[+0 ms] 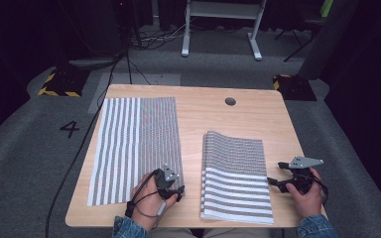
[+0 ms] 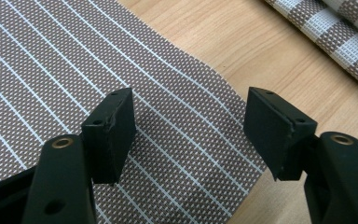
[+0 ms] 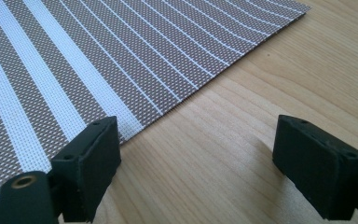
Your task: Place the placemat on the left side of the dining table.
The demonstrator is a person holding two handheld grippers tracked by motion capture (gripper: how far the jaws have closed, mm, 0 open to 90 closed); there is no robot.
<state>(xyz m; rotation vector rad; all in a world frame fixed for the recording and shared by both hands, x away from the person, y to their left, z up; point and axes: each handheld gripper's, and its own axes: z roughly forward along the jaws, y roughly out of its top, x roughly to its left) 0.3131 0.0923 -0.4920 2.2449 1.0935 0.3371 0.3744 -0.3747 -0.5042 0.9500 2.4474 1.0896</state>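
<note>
The left tool (image 1: 174,190) has its jaws wide open with nothing gripped, and it stands over the near right corner of the flat striped mat (image 1: 136,148). The right tool (image 1: 278,174) is also wide open and empty, just beside the right edge of the folded striped mat (image 1: 235,178). Both mats lie side by side on the wooden tabletop (image 1: 193,124), the flat one at left, a bare strip between them.

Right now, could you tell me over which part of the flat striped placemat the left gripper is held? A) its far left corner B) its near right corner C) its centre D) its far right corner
B: in the high view the left gripper, jaws open, sits at the near right corner of the flat striped placemat.
</note>
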